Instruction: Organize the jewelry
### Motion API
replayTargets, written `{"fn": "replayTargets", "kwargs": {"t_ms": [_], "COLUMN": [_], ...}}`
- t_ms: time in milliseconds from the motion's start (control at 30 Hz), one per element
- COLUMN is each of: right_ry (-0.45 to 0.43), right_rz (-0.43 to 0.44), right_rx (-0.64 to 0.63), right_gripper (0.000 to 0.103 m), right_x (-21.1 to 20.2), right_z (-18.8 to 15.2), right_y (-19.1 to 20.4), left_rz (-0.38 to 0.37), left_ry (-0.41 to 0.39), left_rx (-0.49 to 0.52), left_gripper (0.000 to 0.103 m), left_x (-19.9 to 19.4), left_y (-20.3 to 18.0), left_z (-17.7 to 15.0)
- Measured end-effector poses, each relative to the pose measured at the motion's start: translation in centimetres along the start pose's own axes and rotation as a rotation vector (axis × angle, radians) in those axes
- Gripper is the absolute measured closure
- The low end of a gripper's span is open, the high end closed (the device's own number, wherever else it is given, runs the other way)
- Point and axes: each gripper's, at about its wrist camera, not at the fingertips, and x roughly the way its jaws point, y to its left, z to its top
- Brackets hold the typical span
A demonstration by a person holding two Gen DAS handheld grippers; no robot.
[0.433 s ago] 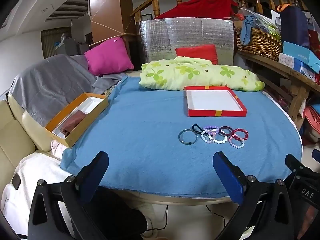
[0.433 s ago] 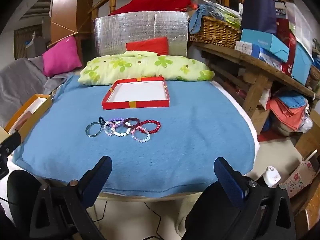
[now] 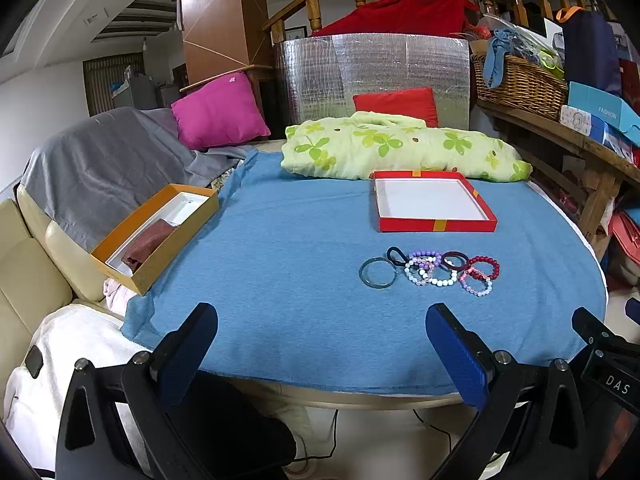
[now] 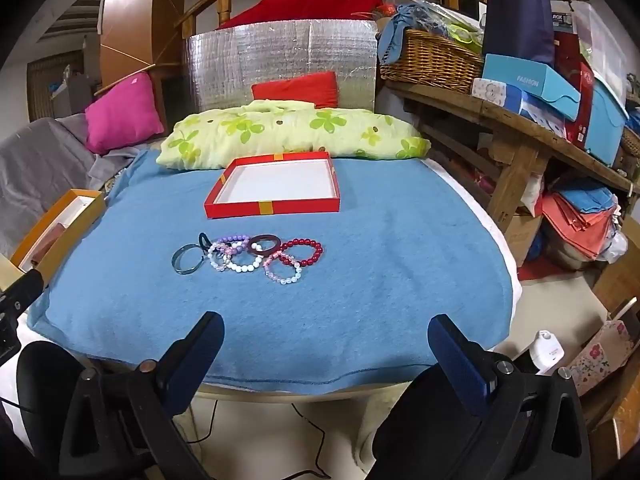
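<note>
Both grippers hang at the near edge of the desk, jaws spread wide w/ nothing between: left gripper (image 3: 322, 344), right gripper (image 4: 326, 350). Neither touches the blue cloth (image 3: 280, 272).

Ahead of them, approx. mid-desk, lies the bracelet cluster (image 4: 248, 256): a row running left-right across the view, its long axis parallel to the desk's near edge. From the left gripper it sits forward and to the right; from the right gripper, forward and to the left, so the cluster is between the 2. I judge the right one a bit nearer to the red bead bracelet (image 4: 302, 252), and the left one nearer to the grey bangle (image 3: 378, 274).

Beyond the cluster stands the red tray (image 4: 276, 208), empty, white inside, well apart from the bracelets.

Rings overlap, so the exact count is hard to tell, perhaps 7.
</note>
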Motion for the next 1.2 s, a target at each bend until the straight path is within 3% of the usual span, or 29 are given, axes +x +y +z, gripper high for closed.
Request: {"fn": "replayTargets", "kwargs": {"t_ms": [1200], "right_ry": [0.017], "right_rz": [0.008], "right_rx": [0.007], "right_gripper": [0.000], "right_x": [0.60], "right_z": [-0.90], "right_y": [0.26], "left_rz": [-0.002], "left_ry": [0.019], "left_rx": [-0.005], "left_gripper": [0.000], "left_x": [0.37], "left_y": [0.43], "left_z": [-0.71]}}
